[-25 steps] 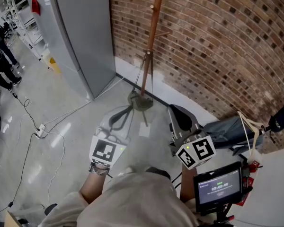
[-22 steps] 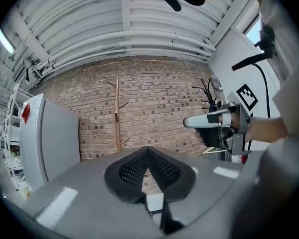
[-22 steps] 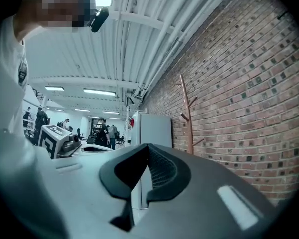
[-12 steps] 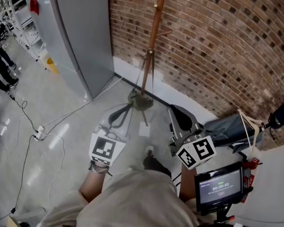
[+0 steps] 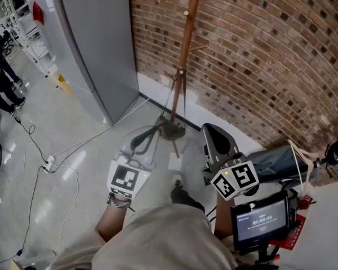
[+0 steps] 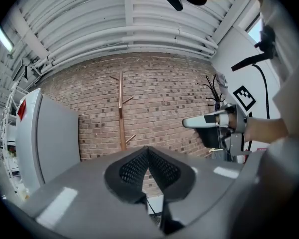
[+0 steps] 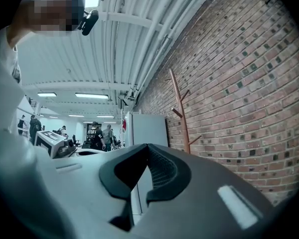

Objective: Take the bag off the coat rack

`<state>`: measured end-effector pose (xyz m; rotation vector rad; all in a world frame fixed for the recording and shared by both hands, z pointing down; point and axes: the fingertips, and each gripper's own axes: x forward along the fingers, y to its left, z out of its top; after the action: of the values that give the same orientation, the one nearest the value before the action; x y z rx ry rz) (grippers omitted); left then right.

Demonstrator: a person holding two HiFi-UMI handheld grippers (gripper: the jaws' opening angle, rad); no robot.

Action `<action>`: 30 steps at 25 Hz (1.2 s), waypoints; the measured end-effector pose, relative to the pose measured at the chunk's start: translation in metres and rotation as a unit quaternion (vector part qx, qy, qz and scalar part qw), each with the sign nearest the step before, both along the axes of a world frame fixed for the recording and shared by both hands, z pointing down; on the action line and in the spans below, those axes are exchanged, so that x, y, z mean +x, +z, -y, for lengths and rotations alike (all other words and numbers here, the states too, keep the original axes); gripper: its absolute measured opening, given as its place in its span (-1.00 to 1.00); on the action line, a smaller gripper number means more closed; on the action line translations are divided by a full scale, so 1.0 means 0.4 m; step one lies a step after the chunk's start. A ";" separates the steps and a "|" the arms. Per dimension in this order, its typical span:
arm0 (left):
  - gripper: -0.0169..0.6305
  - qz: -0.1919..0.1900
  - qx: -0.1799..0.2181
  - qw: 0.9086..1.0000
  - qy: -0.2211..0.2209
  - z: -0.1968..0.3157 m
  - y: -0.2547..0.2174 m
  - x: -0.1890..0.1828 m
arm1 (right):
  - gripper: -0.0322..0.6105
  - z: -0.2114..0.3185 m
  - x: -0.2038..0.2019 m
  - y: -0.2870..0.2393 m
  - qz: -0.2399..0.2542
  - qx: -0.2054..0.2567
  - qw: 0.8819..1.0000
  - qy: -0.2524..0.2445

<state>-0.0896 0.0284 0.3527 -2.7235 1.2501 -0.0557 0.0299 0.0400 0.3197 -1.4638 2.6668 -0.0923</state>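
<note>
Left gripper view shows the left claw [image 6: 148,156] pressed together with nothing between its jaws, and the right gripper view shows the right claw [image 7: 148,151] pressed together and empty as well. In the head view both are held low in front of the person, above the floor [image 5: 73,128] and well apart from everything else. Ahead of them the wooden coat rack [image 5: 183,55] stands on the floor against the brick wall [image 5: 259,55], just beside a tall grey cabinet [image 5: 96,44]. Every peg that the gripper views show is bare. A dark grey bag [image 5: 276,161] with pale cord handles lies low by the wall's foot at the right, near the right claw. Whether it rests on the floor or on something else I cannot tell.

Judged from this, no lift is in hand: this looks like a standing start or an approach. If that is the task's bag, it hangs on no peg. The next move calls for stepping closer and spreading a claw before any handle can be caught
</note>
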 end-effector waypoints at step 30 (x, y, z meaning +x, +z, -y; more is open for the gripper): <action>-0.96 0.018 -0.013 0.996 -0.090 0.440 0.008 0.172 | -0.89 0.502 0.182 0.039 -0.006 -0.033 0.996 -0.081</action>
<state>-0.0209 -0.1478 0.3557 -2.6113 1.4901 -0.1392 0.1028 -0.1607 0.3354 -1.2661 2.8147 -0.1867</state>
